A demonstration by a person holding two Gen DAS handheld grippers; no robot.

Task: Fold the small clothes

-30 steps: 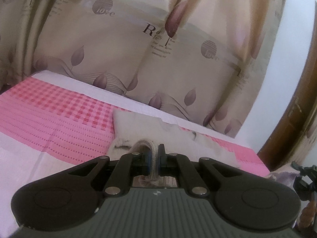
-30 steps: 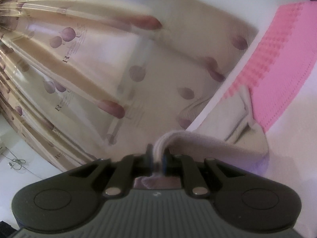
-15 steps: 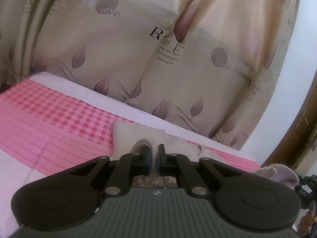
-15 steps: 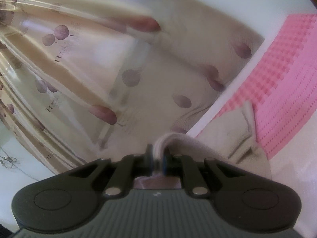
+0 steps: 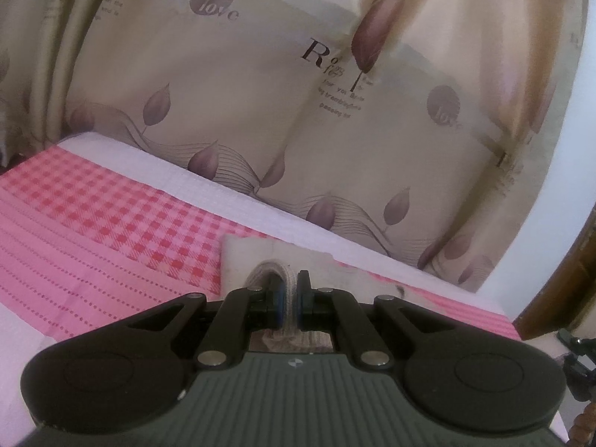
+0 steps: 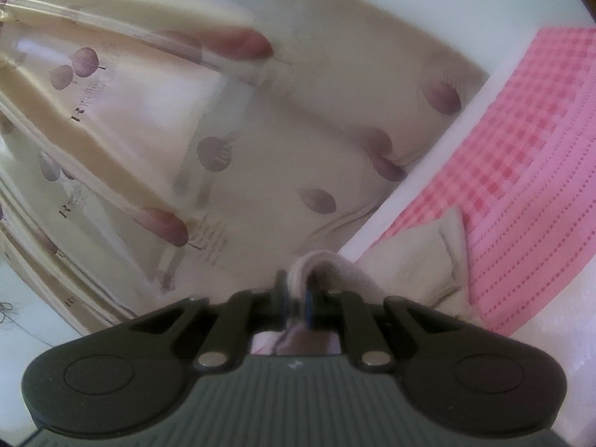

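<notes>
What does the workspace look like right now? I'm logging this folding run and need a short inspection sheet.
Surface: bed with white cover under a pink checked and striped cloth.
Job's things: one small beige garment lying on the pink cloth, its edge lifted at two points.
Clutter: nothing seen on the bed.
Grippers: left gripper shut on a fold of the garment; right gripper shut on another fold.
Cables: thin wire at the far left edge of the right wrist view.
Surroundings: leaf-print curtain behind the bed, white wall, brown wooden frame.
</notes>
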